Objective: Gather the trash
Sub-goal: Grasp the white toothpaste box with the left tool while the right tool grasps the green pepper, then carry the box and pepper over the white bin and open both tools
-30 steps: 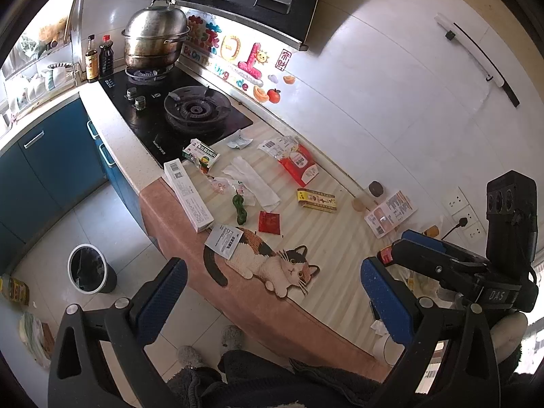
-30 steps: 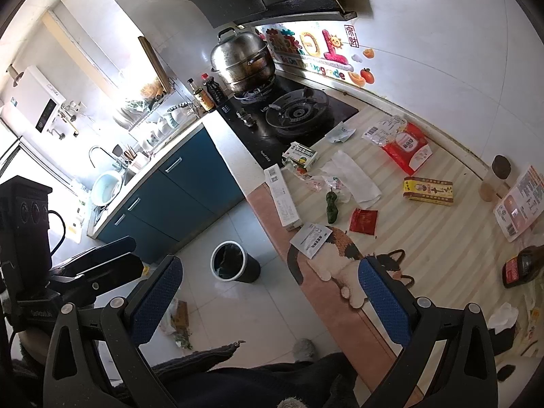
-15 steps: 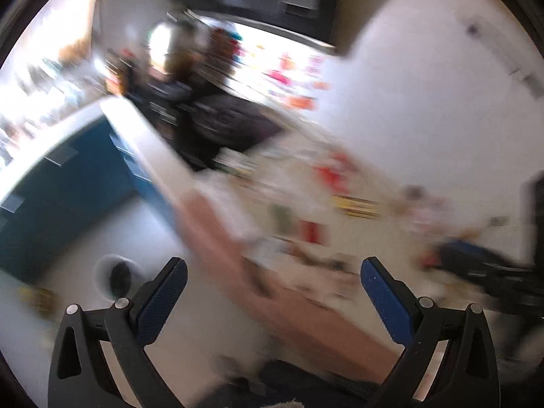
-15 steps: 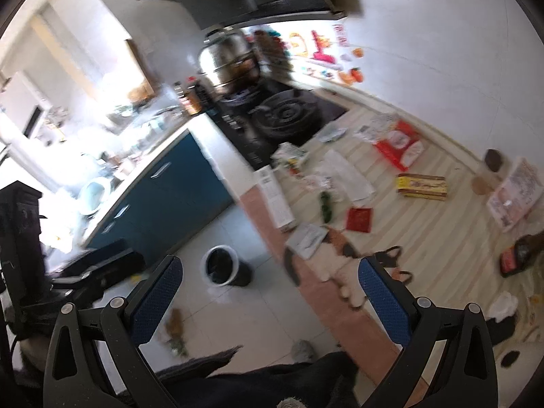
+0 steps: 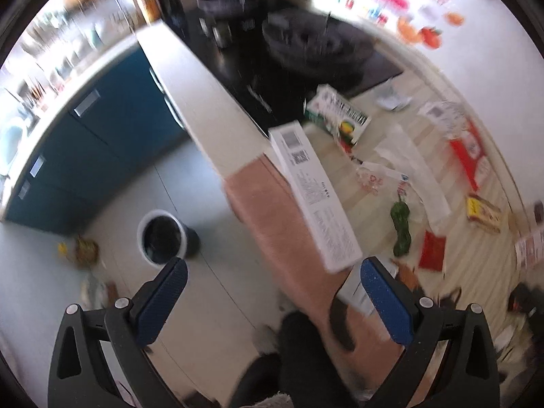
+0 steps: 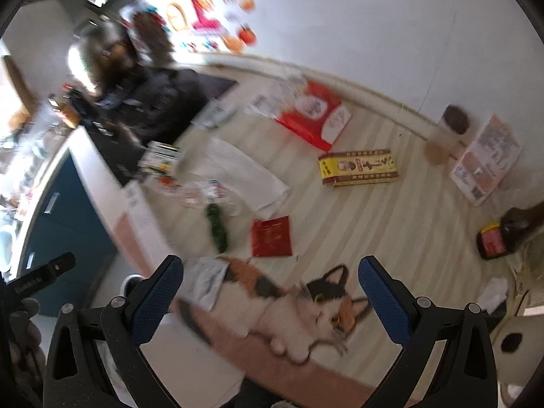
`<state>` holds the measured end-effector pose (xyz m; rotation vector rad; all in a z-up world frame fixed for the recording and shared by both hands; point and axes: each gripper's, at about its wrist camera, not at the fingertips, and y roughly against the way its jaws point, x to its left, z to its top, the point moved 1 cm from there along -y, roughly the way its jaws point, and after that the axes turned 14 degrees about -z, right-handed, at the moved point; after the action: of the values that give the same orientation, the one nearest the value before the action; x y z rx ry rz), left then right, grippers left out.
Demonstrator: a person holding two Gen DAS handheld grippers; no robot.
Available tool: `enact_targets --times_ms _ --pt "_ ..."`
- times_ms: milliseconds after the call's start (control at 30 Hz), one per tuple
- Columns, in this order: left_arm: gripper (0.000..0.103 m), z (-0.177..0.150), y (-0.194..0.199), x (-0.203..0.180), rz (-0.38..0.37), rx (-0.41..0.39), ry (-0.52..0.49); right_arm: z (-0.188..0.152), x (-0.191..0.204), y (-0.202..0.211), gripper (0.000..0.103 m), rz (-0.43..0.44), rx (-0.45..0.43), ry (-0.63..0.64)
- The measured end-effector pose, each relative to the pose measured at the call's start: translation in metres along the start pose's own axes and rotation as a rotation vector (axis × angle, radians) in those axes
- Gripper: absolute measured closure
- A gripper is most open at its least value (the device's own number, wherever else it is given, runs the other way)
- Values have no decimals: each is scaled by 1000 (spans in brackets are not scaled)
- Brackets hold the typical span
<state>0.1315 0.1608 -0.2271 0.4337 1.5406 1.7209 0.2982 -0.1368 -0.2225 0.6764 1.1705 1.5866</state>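
Left hand-held gripper (image 5: 272,301): the two blue-padded fingers stand wide apart and hold nothing. It hangs over the near edge of the surface (image 5: 452,238), with the left finger above the floor and the right finger above the surface's pink border. Just beyond the right fingertip lies a long white box (image 5: 312,193) along that edge, its near end close to the finger but not touching it. On the floor to the left stands a round trash bin (image 5: 166,236) with a dark liner, well apart from the surface.

Right hand-held gripper (image 6: 270,301): its fingers are likewise spread wide and empty. It hangs over the near part of the surface, above a mat with a printed calico cat (image 6: 306,302). A white printed slip (image 6: 204,280) lies beside the left finger.

Trash on the surface, going outward from the right gripper:
- a red sachet (image 6: 272,236), flat, just beyond the cat print;
- a green wrapper (image 6: 217,226), twisted, to the left of the sachet;
- a clear plastic bag (image 6: 204,192) and a white paper sheet (image 6: 244,173) farther on, touching one another;
- a yellow and brown carton (image 6: 358,166) to the right, lying flat;
- a red and white pouch (image 6: 314,114) near the far wall;
- a green and white carton (image 5: 336,119) at the stove's edge.

A dark sauce bottle (image 6: 510,229) lies at the right. The stove area is blurred.
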Motion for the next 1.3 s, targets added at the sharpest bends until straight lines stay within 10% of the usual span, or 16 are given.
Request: enact_targets --times_ms 100,267,500,600,667,933,1133,1300 --pt "7 22 -60 1 -58 125 98 18 11 -56 22 -5 73 13" --pt "55 40 -130 -3 -94 263 180 34 43 -120 30 12 170 51" --pt "58 19 -111 -2 -27 221 79 28 101 -159 34 63 249 173" --pt "59 4 -91 8 16 197 41 23 124 -172 47 85 267 219" --pt "59 -4 -81 15 30 181 32 19 137 -181 74 87 292 255" --pt "59 -17 -26 63 -19 105 16 17 132 -148 83 140 244 202" --pt "59 -17 6 132 -85 76 73 20 147 -86 84 226 191 174" --pt "59 -24 -8 241 -102 117 210 -4 246 -47 85 323 175 242"
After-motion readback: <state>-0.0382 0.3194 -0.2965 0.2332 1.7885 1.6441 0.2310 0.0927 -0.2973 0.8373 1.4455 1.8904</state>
